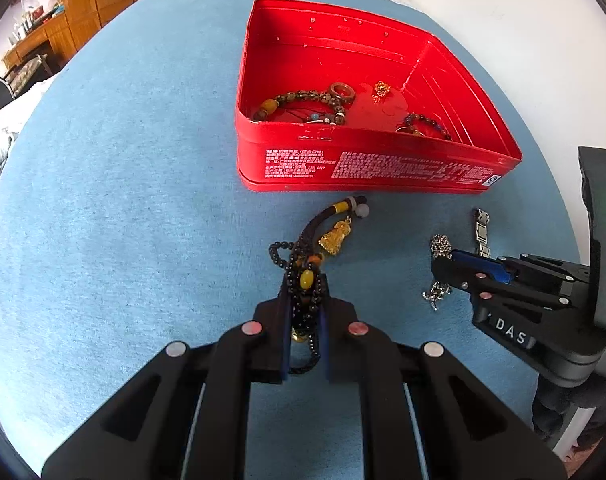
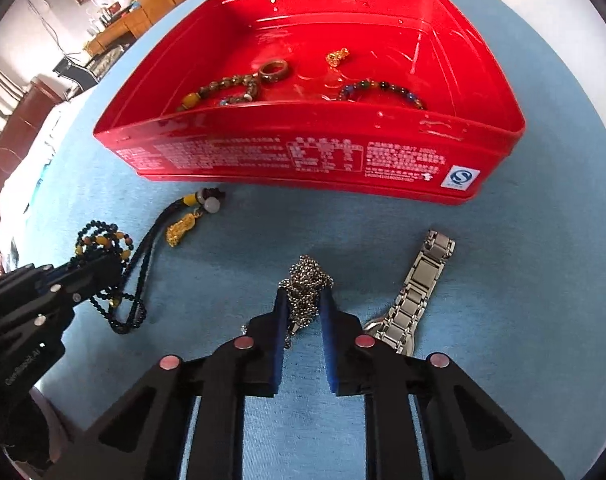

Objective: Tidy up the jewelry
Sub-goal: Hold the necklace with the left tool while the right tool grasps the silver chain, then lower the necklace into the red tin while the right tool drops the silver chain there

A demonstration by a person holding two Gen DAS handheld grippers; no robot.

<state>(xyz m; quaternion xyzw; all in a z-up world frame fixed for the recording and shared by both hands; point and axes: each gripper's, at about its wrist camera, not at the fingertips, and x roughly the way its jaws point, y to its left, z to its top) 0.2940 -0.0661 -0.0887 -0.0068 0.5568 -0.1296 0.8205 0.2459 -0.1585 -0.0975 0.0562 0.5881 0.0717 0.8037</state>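
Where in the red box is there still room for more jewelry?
The red box is bare along its back wall and right side. Its front is crowded: brown bead bracelet, ring, colored bracelet. The gold charm sits mid-floor.

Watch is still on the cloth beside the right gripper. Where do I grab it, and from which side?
Take the metal watch across its bracelet, mid-band, coming straight down from above. It lies flat on the blue cloth, with the band stretched toward the red tin, so its narrow width suits the jaws. The case sits partly hidden under the right gripper, which looks shut on the silver chain.
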